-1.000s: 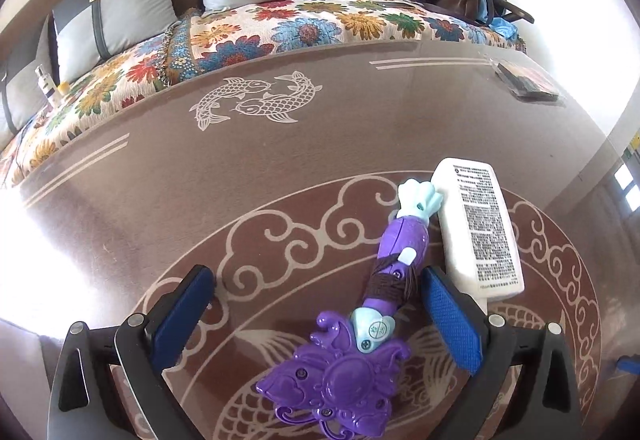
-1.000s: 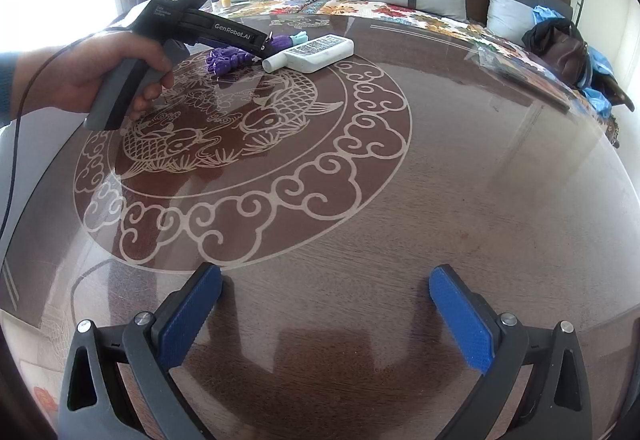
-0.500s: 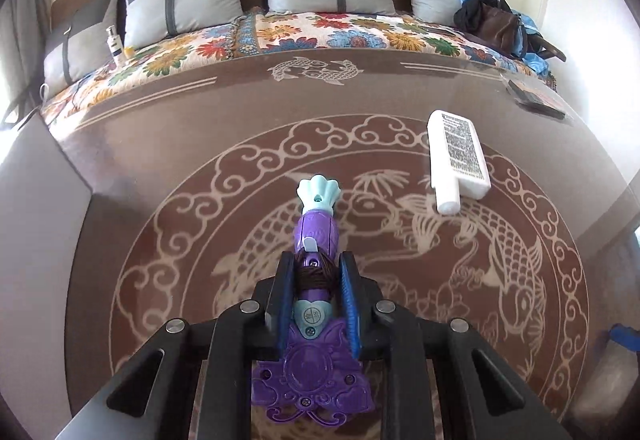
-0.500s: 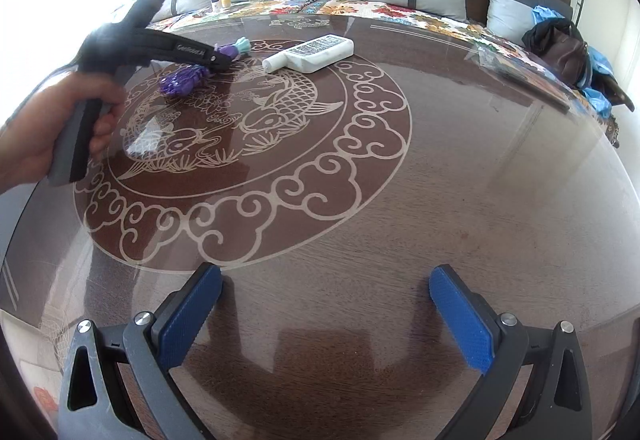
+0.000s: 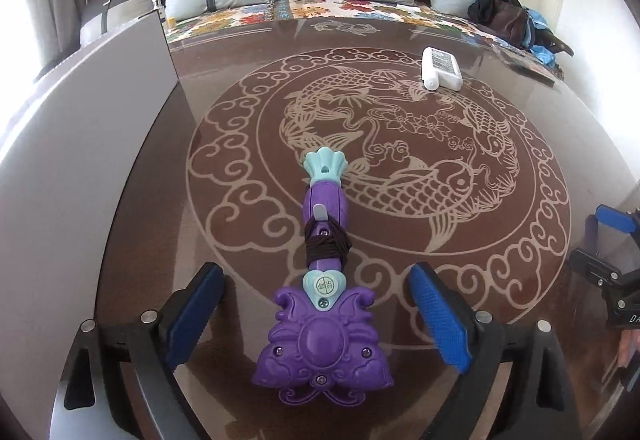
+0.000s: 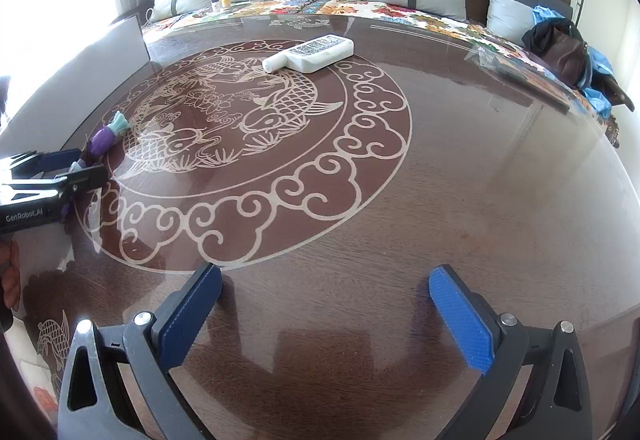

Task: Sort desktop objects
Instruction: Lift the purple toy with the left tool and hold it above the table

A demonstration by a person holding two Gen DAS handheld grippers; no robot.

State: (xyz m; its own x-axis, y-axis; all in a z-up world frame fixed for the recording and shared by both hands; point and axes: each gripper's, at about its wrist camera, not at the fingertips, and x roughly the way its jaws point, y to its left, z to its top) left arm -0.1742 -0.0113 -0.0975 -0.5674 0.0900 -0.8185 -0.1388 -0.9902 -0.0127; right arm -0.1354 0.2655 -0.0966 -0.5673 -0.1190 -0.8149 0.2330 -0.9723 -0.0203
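1. Left wrist view: the left gripper [image 5: 314,314] has its blue pads spreading apart, and the purple plastic toy wand with teal shell tip and dark band [image 5: 324,280] lies between them untouched on the brown glossy table with carp inlay [image 5: 500,199]. Half a second ago the pads clamped the wand. The white flat bottle with printed label [image 5: 440,68], its text unreadable, lies far right.

2. Right wrist view: the right gripper [image 6: 324,316] is unmoved, fingers wide apart over bare table. "GenRobot.AI" is printed on the left gripper's body at the near left, where the wand now lies, further left than before.
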